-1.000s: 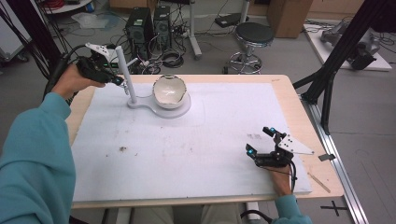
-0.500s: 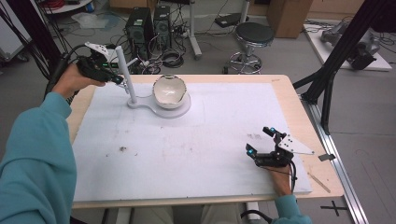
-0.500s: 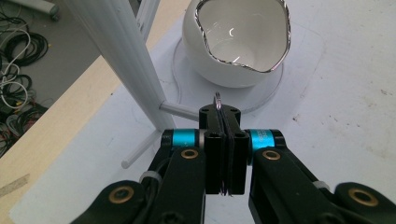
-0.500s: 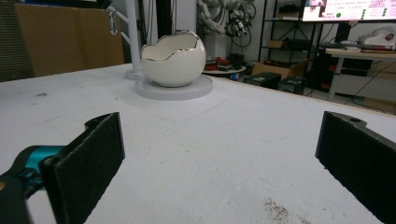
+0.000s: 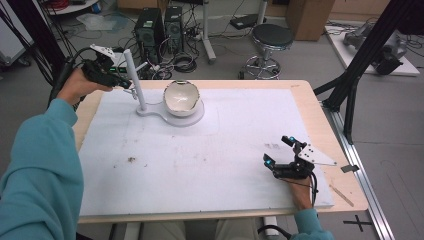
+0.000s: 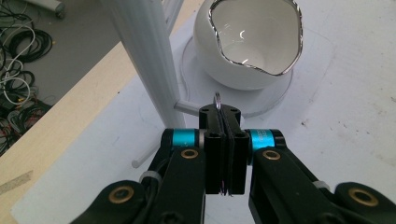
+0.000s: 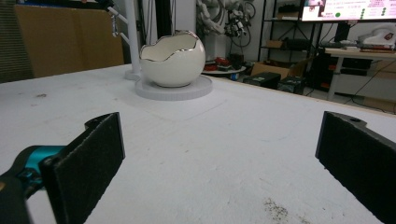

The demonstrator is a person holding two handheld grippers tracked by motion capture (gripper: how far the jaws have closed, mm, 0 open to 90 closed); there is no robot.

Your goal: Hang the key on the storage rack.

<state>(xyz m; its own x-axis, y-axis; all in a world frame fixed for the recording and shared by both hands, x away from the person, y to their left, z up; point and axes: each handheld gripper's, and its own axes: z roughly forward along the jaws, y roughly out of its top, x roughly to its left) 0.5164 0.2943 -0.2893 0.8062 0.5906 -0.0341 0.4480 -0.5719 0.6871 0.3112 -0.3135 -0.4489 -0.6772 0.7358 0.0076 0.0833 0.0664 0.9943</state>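
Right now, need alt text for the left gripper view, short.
The left gripper is shut on a thin metal ring, held close to a short peg on the white stand. Behind it a white egg-shaped bowl with a silver jagged rim sits on the stand's round base, on the white table cover.

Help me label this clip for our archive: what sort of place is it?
Probably a robotics lab or workshop: black desktop computer towers and tangled cables sit on the grey floor, behind a wooden table with a white egg-shaped ceramic bowl.

Even, bright indoor light; shadows stay soft. Glare glints on the bowl rim. Near jaws blur slightly.
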